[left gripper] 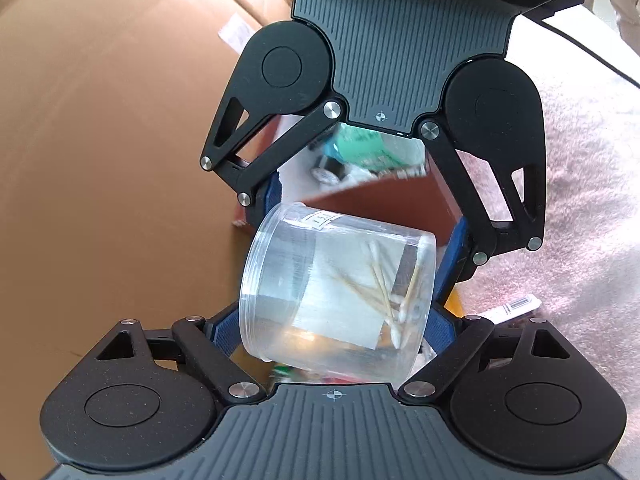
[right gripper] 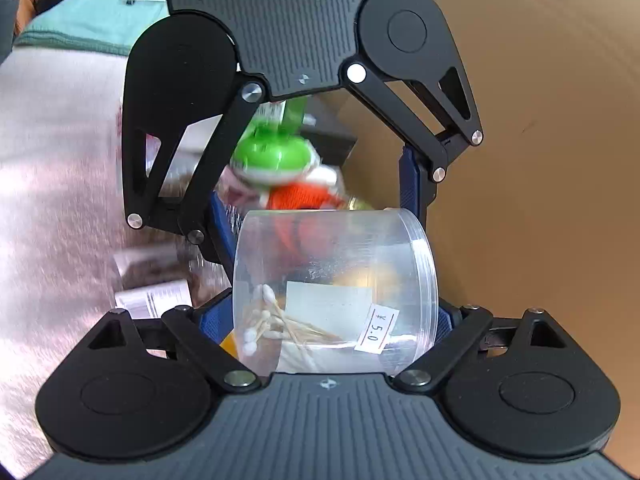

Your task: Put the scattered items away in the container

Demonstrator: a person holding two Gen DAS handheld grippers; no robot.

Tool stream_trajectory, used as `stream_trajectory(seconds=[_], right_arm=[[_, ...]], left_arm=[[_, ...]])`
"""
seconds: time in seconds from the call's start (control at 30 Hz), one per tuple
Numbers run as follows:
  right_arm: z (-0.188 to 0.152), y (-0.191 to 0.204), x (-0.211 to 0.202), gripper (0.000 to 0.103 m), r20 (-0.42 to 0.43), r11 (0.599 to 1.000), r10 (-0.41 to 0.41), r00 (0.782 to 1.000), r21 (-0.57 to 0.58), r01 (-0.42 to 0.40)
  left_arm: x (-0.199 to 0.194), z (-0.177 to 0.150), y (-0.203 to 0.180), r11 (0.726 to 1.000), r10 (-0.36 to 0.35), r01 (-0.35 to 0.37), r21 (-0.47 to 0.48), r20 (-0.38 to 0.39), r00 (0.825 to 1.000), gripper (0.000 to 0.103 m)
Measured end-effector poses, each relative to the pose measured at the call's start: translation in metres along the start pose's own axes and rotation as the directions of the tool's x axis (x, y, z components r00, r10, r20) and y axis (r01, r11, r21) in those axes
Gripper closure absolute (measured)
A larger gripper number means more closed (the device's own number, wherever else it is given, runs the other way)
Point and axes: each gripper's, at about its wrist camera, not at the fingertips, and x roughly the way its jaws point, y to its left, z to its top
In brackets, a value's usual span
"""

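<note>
Two grippers, left gripper [left gripper: 340,316] and right gripper [right gripper: 336,312], are facing each other, both pinching a clear jar [left gripper: 336,300] of cotton swabs [left gripper: 394,308] between widely spread jaws, beside a cardboard box [left gripper: 100,140].

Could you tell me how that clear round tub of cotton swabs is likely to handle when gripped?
The clear tub is probably light: only a few cotton swabs lie inside. Its smooth round wall looks slippery and likely to roll if set down sideways. It is likely stiff, keeping its shape between both grippers.
</note>
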Motion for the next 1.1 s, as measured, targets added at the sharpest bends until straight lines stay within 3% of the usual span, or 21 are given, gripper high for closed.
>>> stream_trajectory(seconds=[0.17,0.3,0.57,0.7,0.83,0.97,1.1], right_arm=[[0.012,-0.003,-0.047,0.01,0.044,0.996,-0.086,0.995,-0.019,0.086],[0.007,-0.007,-0.088,0.01,0.041,0.987,-0.158,0.987,-0.03,0.159],[-0.04,-0.022,-0.132,0.01,-0.077,0.98,-0.198,0.977,0.013,0.199],[-0.063,-0.036,-0.142,0.01,-0.109,0.984,-0.149,0.983,0.077,0.158],[-0.084,-0.055,-0.143,0.01,-0.123,0.982,-0.039,0.992,0.18,0.061],[-0.099,-0.068,-0.136,0.009,-0.121,0.966,0.026,0.992,0.259,0.007],[-0.116,-0.087,-0.123,0.01,-0.119,0.949,0.026,0.993,0.316,0.013]], left_arm=[[-0.04,0.021,0.002,0.994,0.082,-0.083,0.073,0.016,0.997,0.014],[-0.04,0.046,0.027,0.986,0.123,-0.13,0.104,0.071,0.99,0.013],[-0.011,0.094,0.027,0.992,0.058,-0.07,0.101,0.116,0.992,0.011],[0.002,0.103,0.029,0.998,-0.019,0.014,0.055,0.098,0.995,0.008],[0.015,0.098,0.041,0.996,-0.088,0.089,-0.008,0.068,0.994,0.006],[0.027,0.086,0.052,0.991,-0.1,0.103,-0.083,0.038,0.994,0.005],[0.03,0.069,0.069,0.975,-0.081,0.084,-0.207,0.023,0.996,0.004]])
